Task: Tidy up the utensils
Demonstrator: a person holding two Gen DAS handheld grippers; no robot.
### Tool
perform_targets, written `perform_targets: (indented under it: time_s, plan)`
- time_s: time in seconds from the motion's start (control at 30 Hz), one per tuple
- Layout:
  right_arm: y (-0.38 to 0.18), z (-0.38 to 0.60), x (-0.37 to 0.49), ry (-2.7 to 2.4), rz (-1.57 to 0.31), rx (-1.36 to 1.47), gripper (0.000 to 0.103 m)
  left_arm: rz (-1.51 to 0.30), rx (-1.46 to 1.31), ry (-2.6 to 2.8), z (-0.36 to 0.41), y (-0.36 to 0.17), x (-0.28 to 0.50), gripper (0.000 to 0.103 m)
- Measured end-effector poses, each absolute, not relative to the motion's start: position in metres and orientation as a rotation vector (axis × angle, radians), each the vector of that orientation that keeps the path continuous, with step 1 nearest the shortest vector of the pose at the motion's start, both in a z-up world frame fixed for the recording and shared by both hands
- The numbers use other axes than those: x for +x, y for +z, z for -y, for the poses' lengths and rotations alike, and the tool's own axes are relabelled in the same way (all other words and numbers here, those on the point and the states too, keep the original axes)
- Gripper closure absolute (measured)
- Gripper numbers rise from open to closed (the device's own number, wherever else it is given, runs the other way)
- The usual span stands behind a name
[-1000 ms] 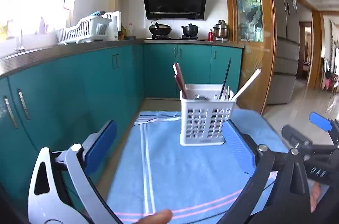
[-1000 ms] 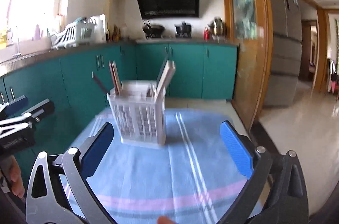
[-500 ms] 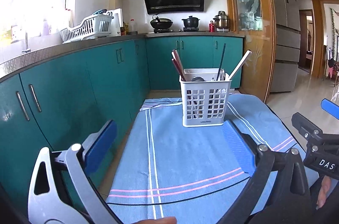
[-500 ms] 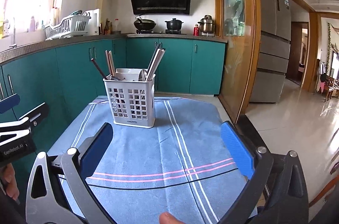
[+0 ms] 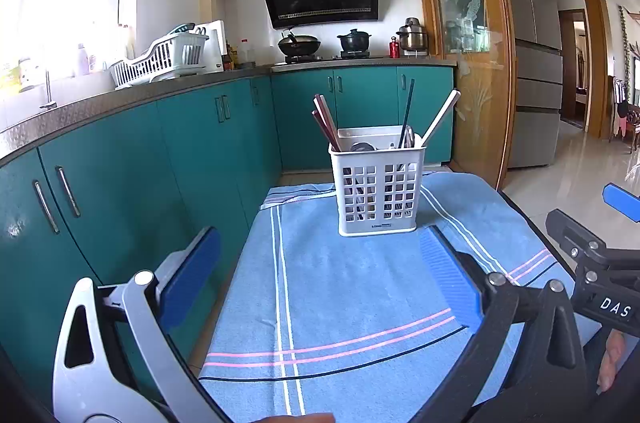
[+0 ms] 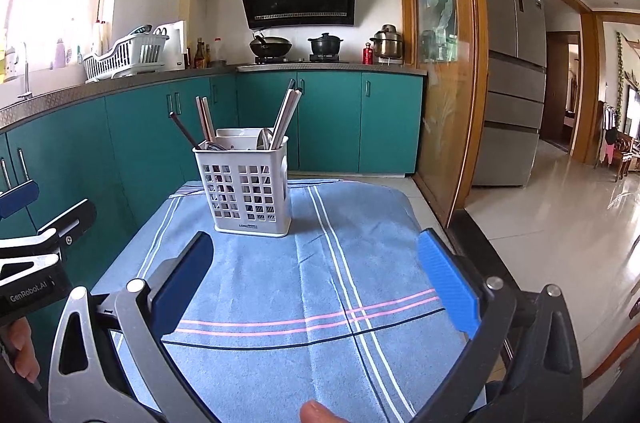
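Looking through both cameras, I see a white basket [image 5: 378, 193] standing upright on a blue towel [image 5: 352, 287]. It sits near the far end of the towel, well apart from both of my grippers. The basket has little square holes in its sides.

Sticks and spoons poke out of the top. I see dark red chopsticks [image 5: 325, 121] leaning to the left, a thin black chopstick [image 5: 407, 111] that is nearly straight up, and a white handle [image 5: 441, 117] leaning to the right. From the right camera, the pale sticks [image 6: 286, 117] lean to the right and a dark stick [image 6: 185, 131] leans to the left. Something shiny and round [image 6: 265, 138] sits inside, but I cannot tell what it is.

My left gripper [image 5: 320, 271] is spread wide with nothing between its blue pads [image 5: 448, 275]. My right gripper [image 6: 316, 269] is spread wide too, and it holds nothing. Both hang above the near part of the towel.

The towel has white lines and pink lines [image 6: 312, 315] across it. Behind the table are green cupboards [image 5: 168, 159], a white dish rack [image 5: 160, 59], a black wok [image 5: 300, 43] and a gray fridge [image 6: 514, 75].
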State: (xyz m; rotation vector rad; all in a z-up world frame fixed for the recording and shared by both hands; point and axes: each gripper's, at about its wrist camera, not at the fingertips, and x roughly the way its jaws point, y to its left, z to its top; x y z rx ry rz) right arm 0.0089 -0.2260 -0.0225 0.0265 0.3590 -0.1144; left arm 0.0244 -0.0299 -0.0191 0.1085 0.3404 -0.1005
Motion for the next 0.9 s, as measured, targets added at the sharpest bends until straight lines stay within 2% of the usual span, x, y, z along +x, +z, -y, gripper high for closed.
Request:
perform_targets:
  time_s: [0.9]
  plan:
    - [-0.0215, 0.2266, 0.0084, -0.107, -0.362, 0.022, 0.003, -0.349, 0.109, -0.106, 0.027, -0.0223, 0.0253, 0.004]
